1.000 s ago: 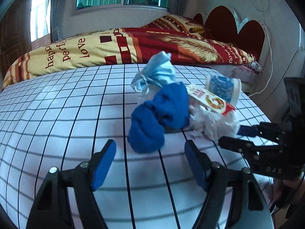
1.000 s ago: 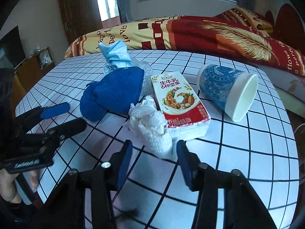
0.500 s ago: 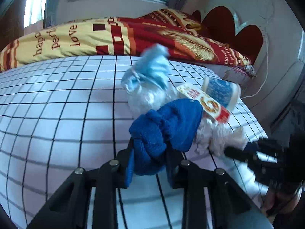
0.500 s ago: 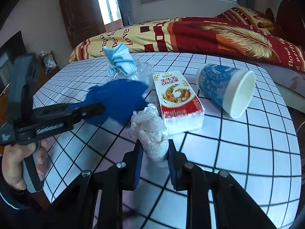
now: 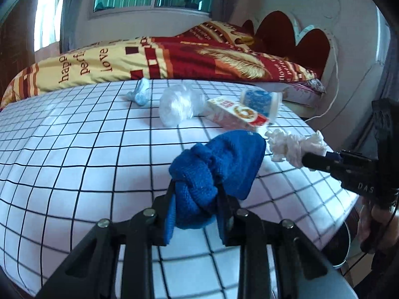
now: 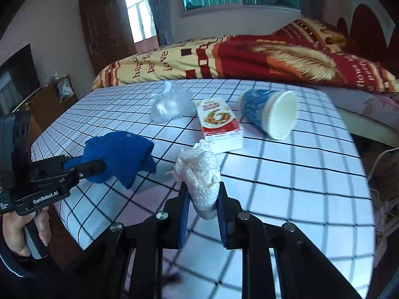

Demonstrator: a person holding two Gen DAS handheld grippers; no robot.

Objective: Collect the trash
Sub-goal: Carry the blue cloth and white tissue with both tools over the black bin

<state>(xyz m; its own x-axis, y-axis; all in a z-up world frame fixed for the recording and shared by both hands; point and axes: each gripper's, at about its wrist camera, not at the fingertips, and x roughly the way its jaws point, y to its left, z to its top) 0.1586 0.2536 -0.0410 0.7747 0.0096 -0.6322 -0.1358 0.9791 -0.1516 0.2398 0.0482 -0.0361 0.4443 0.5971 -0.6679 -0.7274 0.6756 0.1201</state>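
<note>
Now the left gripper (image 5: 195, 208) has its jaws clamped on a bunched blue cloth (image 5: 217, 172), which bulges out ahead of them and hangs clear above the tabletop (image 5: 74, 174). Those jaws have just been closing, with the cloth between them. Just beside it, the right gripper (image 6: 202, 209) has its jaws pinched narrowly on a crumpled white paper towel (image 6: 199, 172); these too have just been closing, the towel between them, and its upper part sticks out past the jaw tips. In the right wrist view the left gripper (image 6: 84, 168) comes in from the left edge with the cloth (image 6: 119, 157) at its tip, a hand (image 6: 17, 231) on its grip; in the left wrist view the right gripper (image 5: 311, 160) comes in from the right with the towel (image 5: 291, 147). Ahead of both jaws, left on the grid-patterned tabletop, lie a red and white carton (image 6: 219, 124) flat on its side, a blue paper cup (image 6: 269, 112) tipped over just right of the carton with its mouth facing the right jaws, and a clear plastic bag (image 6: 172, 104) just left of the carton. Farther beyond the left jaws lies a light blue mask (image 5: 139, 93), near the far edge. Behind the tabletop is a bed (image 5: 174, 59) with a red and yellow quilt.
</note>
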